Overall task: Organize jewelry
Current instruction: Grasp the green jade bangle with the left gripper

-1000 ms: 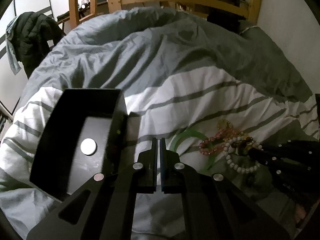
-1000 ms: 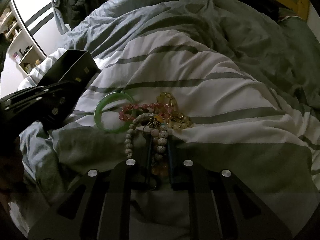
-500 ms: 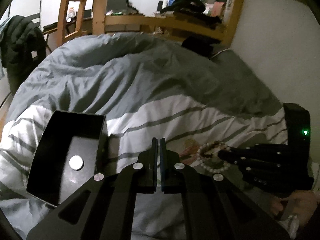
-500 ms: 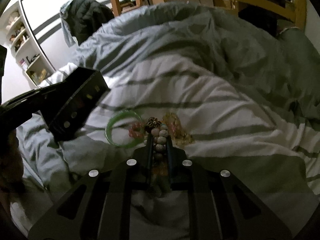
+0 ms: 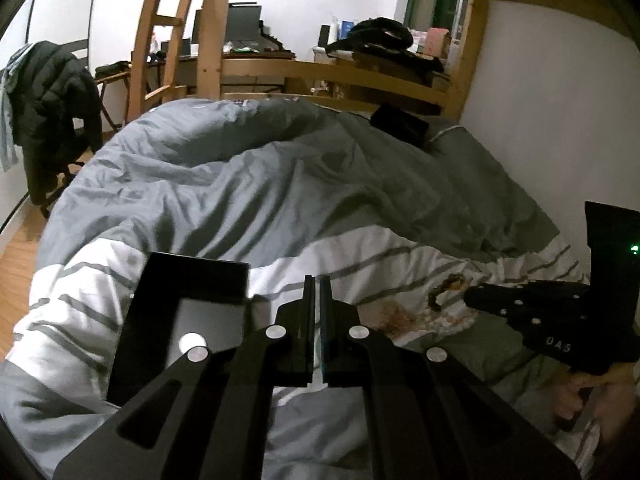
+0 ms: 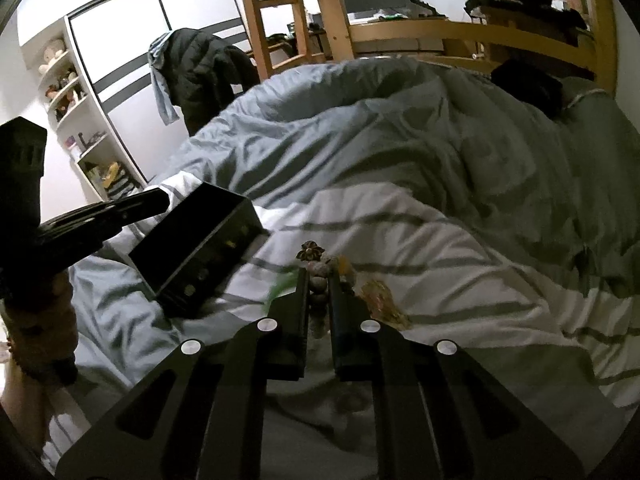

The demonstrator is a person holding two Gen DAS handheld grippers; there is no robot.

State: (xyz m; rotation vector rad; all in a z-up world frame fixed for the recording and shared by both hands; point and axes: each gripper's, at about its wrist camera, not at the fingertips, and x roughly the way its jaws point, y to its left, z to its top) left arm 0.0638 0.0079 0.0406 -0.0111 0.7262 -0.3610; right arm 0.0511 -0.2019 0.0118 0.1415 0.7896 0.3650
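My right gripper (image 6: 319, 276) is shut on a beaded bracelet (image 6: 319, 278) with a flower charm (image 6: 310, 251) and holds it above the bed. It also shows in the left wrist view (image 5: 472, 300). My left gripper (image 5: 316, 284) is shut and empty, just right of an open black box (image 5: 192, 300) on the striped duvet; the box also shows in the right wrist view (image 6: 200, 248). More bracelets (image 5: 400, 316) lie on the duvet between the grippers, seen blurred beside the right fingers in the right wrist view (image 6: 380, 298).
The grey and white striped duvet (image 5: 280, 200) covers the bed. A wooden bed frame (image 5: 320, 72) and ladder stand behind. A wall (image 5: 560, 100) runs along the right. A dark jacket (image 5: 52, 92) hangs at the left.
My right gripper has closed on the beaded bracelet and lifted it off the pile. Both grippers have tilted up and risen, showing more of the room.
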